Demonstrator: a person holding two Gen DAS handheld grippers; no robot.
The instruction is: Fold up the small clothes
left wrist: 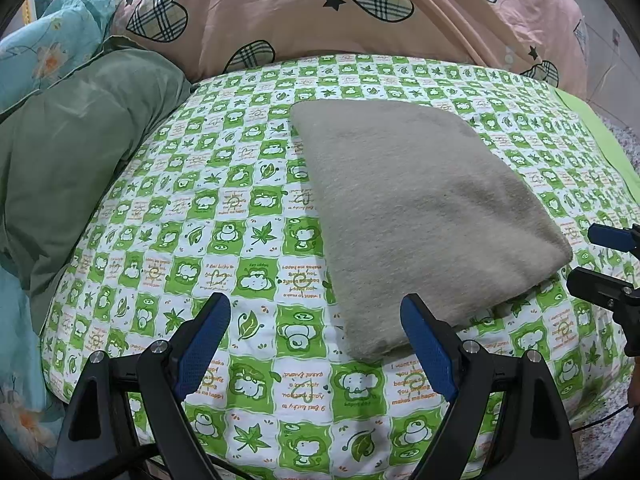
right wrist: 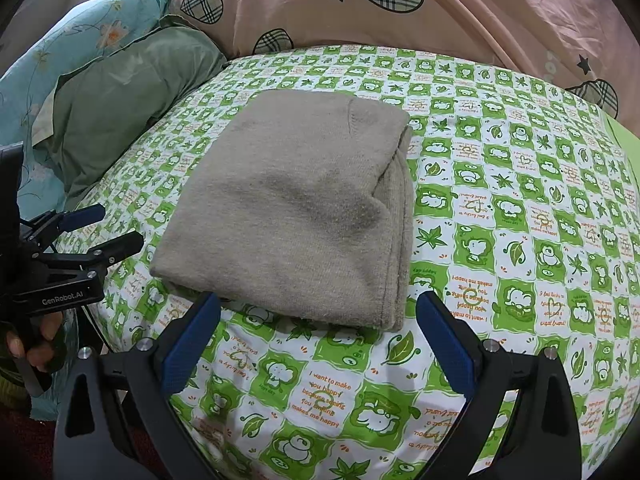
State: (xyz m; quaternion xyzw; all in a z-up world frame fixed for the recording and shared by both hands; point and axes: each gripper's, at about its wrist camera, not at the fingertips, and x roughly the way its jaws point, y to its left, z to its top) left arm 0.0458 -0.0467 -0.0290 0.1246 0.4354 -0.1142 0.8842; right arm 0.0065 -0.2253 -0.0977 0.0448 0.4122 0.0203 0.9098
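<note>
Garment: grey-beige knitted garment (right wrist: 296, 216), soft and thick, lies folded into a neat rectangle in the middle of the bed.
Surface: green-and-white checked bedsheet printed with cartoon animals and leaves (right wrist: 520, 240), spread fairly smooth under the garment.
Surroundings: sage-green pillow (left wrist: 72, 168) to the left, pink quilt with plaid hearts (left wrist: 320, 12) behind, turquoise floral bedding (right wrist: 92, 36) in the far left corner.
Left gripper: my left gripper (left wrist: 316, 320) hovers at the near left corner of the garment, blue-padded fingers wide apart and holding nothing.
Right gripper: my right gripper (right wrist: 318, 312) hovers at the near edge, fingers likewise spread wide and empty, the layered edges of the fold just beyond its right finger.
Contact: neither gripper touches the cloth, as far as I can tell.
Progress: I judge the fold nearly or fully done; the stack looks square, with layered edges showing along the right side.
Doing it well: if I fold again, I would pinch every layer at both near corners together, lift low and evenly, and lay the edge down aligned so the thick knit does not slide or bunch.
</note>
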